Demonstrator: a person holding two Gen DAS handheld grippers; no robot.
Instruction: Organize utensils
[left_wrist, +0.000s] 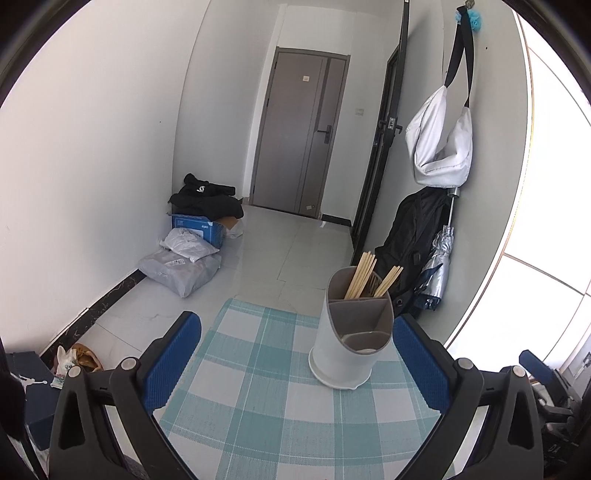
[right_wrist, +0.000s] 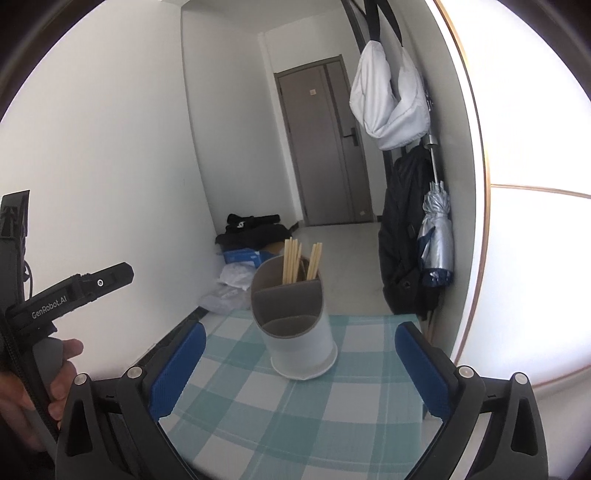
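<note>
A white utensil holder (left_wrist: 341, 354) with grey inner compartments stands upright on a teal checked tablecloth (left_wrist: 258, 398). Wooden chopsticks (left_wrist: 364, 275) stick out of its rear compartment; the front compartments look empty. My left gripper (left_wrist: 295, 365) is open, its blue pads spread wide, the holder just ahead near the right pad and untouched. In the right wrist view the same holder (right_wrist: 301, 343) and chopsticks (right_wrist: 293, 260) sit ahead between the tips of my right gripper (right_wrist: 301, 369), which is open and holds nothing.
The left gripper's body (right_wrist: 74, 295) and a hand (right_wrist: 55, 376) show at the right view's left edge. Beyond the table: bags and a blue box (left_wrist: 199, 229) on the floor, a grey door (left_wrist: 299, 136), a backpack (left_wrist: 410, 240), umbrella (left_wrist: 439, 266) and white bag (left_wrist: 439, 144) on the right wall.
</note>
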